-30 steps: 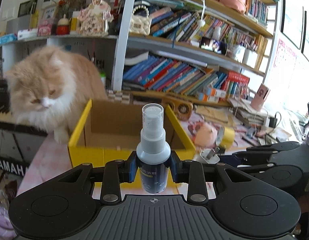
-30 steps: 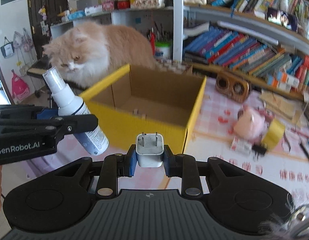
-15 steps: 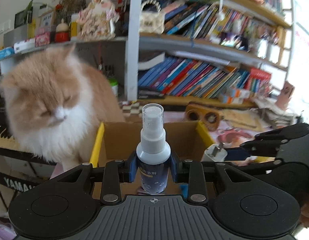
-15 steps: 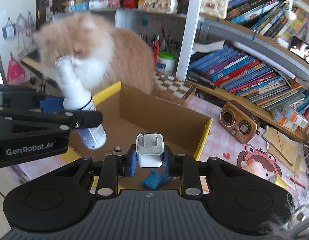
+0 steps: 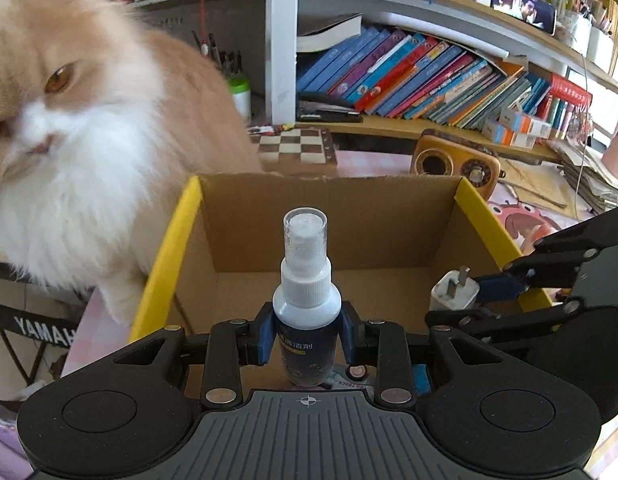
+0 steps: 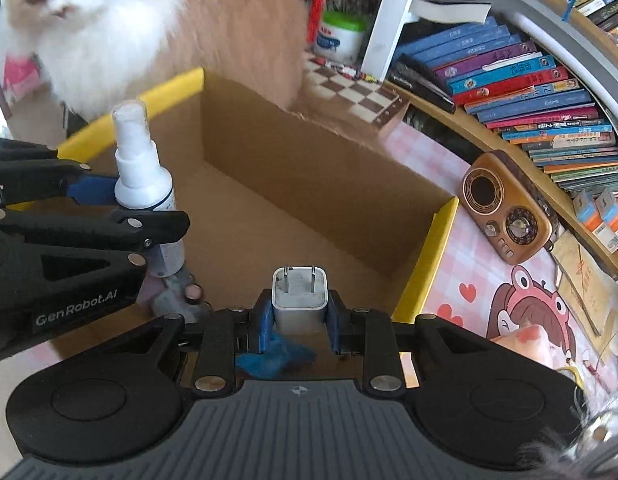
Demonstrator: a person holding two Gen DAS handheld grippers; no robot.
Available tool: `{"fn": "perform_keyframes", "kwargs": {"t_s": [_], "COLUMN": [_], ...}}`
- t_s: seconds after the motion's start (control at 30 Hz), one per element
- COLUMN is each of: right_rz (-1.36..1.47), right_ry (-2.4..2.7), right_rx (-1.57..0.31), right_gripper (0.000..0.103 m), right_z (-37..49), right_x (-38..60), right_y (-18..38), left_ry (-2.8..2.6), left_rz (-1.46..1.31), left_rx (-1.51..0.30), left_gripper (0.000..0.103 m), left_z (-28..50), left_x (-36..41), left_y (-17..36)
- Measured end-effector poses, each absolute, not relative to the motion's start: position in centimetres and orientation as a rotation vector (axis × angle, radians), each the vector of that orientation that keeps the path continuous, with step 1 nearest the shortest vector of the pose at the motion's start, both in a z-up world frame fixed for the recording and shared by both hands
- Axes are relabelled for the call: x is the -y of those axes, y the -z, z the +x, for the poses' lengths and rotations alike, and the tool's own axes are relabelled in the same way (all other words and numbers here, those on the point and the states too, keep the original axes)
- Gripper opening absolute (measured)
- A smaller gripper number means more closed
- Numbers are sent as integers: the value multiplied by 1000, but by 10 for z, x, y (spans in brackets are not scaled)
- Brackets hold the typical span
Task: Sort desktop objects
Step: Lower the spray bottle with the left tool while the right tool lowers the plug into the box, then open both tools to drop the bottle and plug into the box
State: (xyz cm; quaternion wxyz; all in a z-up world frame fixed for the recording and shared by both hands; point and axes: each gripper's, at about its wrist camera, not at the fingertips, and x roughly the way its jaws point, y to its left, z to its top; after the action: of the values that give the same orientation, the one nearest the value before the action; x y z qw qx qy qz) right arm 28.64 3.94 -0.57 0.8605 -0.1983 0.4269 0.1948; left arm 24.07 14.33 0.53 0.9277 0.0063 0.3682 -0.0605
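- Left tool: clenched on the spray bottle. The 2 blue pads press the bottle's dark lower body from both sides.
- Spray bottle: upright, white collar and clear cap on top, held over the open cardboard box. In the right wrist view the bottle hangs at the box's left side, its base close to small items on the box floor; contact cannot be confirmed.
- Right tool: clenched on the white plug adapter. The adapter's 2 metal prongs point away from the camera.
- Plug adapter: held over the box interior, near the right wall. In the left wrist view it appears at the tip of the right tool, just inside the yellow rim.
- Cardboard box: brown inside, yellow outer rim, open top, resting on the pink checked surface.
- Box floor: a blue scrap lies below the right tool's pads.
- Cat: orange and white, directly beside the box's left wall, face turned toward the cameras.
- Behind the box: a chessboard, a brown retro radio, and shelves of books.
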Motion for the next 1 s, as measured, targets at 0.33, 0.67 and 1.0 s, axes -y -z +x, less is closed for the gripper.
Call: {"fn": "perform_keyframes", "kwargs": {"t_s": [0.33,0.67,1.0], "right_rz": [-491,-373,-242], "right_ry": [-441,-441,-385], "right_rx": [-888,-749,-591], "right_gripper": [25,33,33], "right_z": [286,256,192], "right_x": [-44,-22,32], "right_y": [13,-22,-62], "left_ry": [143,157,174], "left_rz": [61,66,62], "left_rx": [-772,-592,-453], "left_gripper": [32,51,85], "left_z": [255,226,166], "left_x": [-122,-115,-106], "left_y": [-5,-42,-78]}}
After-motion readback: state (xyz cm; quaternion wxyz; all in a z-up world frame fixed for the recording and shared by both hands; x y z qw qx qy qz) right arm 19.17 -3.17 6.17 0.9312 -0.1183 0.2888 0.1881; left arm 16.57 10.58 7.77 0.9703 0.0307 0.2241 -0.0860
